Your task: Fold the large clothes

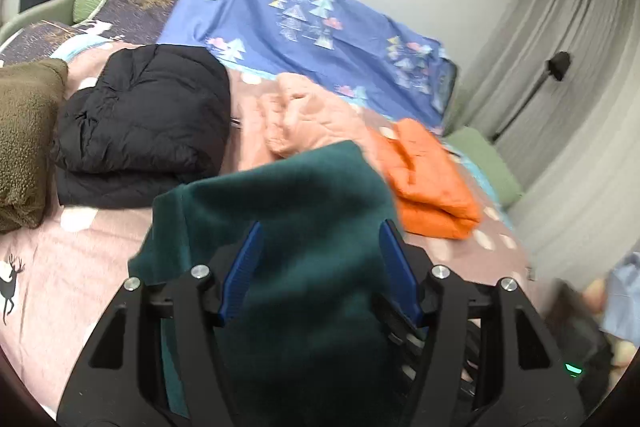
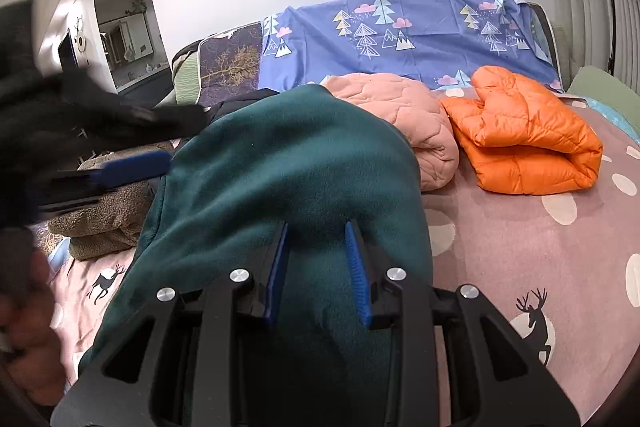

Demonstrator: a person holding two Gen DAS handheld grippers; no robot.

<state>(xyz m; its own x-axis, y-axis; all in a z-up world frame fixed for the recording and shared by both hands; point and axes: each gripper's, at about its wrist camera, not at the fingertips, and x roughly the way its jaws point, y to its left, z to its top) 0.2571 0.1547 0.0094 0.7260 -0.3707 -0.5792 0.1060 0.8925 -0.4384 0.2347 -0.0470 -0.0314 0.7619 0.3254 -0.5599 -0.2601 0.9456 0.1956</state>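
A dark teal fleece garment [image 1: 296, 211] fills the front of both views [image 2: 288, 163], bunched on the pink bed. My left gripper [image 1: 320, 231] has its blue fingers spread wide on either side of a thick fold of the fleece. My right gripper [image 2: 316, 227] has its blue fingers closer together, with a fold of the same fleece between them. The left gripper also shows, blurred, at the left of the right wrist view [image 2: 120, 167].
Folded garments lie behind on the bed: a black puffer [image 1: 144, 123], an olive fleece [image 1: 24, 139], a peach quilted piece [image 2: 400, 119] and an orange puffer [image 2: 524, 135]. A blue tree-print sheet [image 2: 408, 39] covers the back. Curtains [image 1: 568, 67] hang at right.
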